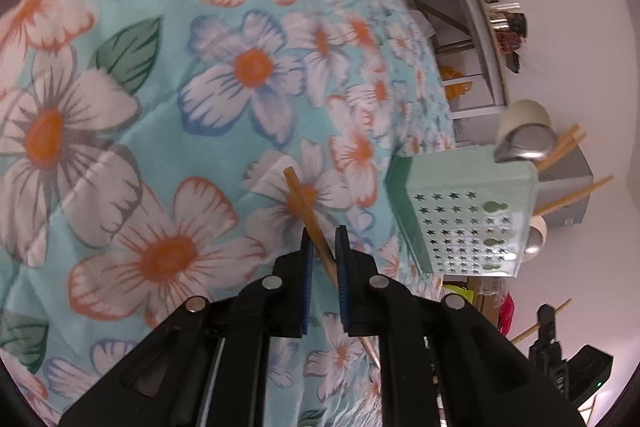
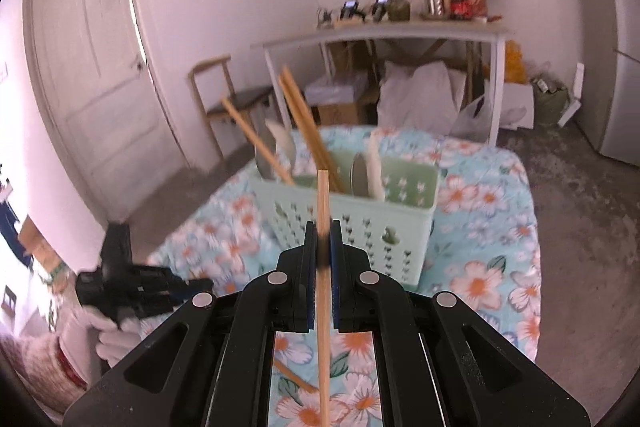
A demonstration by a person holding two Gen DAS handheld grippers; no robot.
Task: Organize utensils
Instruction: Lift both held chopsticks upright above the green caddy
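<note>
Gripping one chopstick (image 2: 323,195) upright, the right claw (image 2: 322,239) is aiming it toward the caddy (image 2: 352,223) ahead; the left claw (image 1: 324,247) is clamping another chopstick (image 1: 306,211) above the surface (image 1: 160,107).

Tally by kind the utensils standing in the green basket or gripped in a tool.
Chopsticks: 5 (3 in the basket, 1 in the left tool, 1 in the right tool)
Spoons: 4 (2 metal, 2 white)
Total: 9

Wooden chopstick (image 2: 322,203) upright before mint perforated caddy (image 2: 360,227) of chopsticks and spoons.
</note>
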